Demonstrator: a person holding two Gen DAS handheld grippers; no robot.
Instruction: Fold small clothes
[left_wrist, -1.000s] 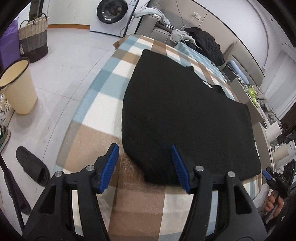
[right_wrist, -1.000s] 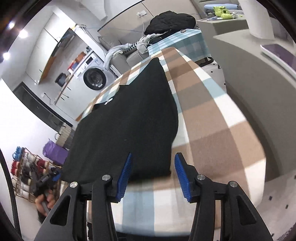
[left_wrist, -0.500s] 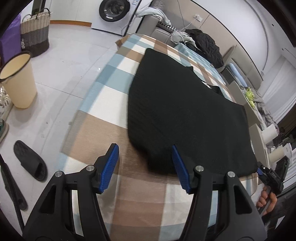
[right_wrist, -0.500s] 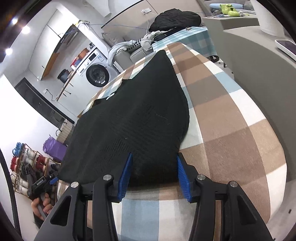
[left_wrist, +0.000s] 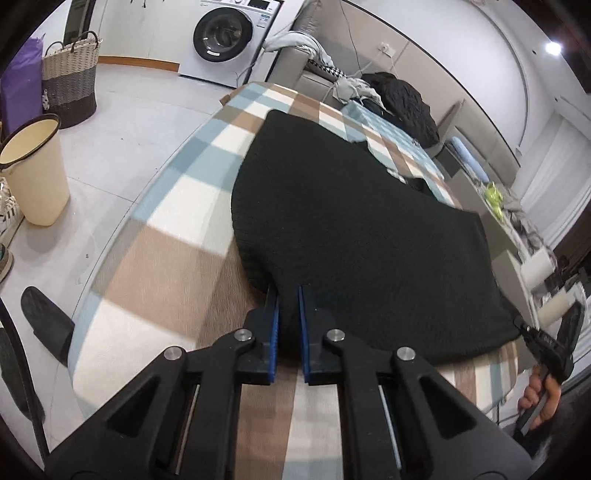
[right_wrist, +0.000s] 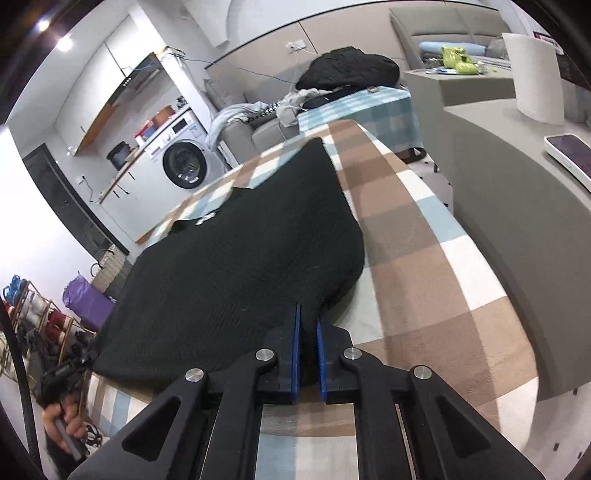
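Both grippers (left_wrist: 287, 295) (right_wrist: 308, 314) now clamping garment (left_wrist: 362, 229) hem.

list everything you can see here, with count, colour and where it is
sweater: 1, black, flat on the checked cloth
checked cloth: 1, brown, blue and white, covers the table
washing machine: 1, white, far wall
bucket: 1, cream, floor left of table
basket: 1, woven grey and beige, floor by the wall
slipper: 1, black, floor near table corner
clothes pile: 1, mostly black, far end
paper roll: 1, white, grey counter
left gripper: black, blue pads, shut on sweater's near edge
right gripper: same, shut on sweater's near corner
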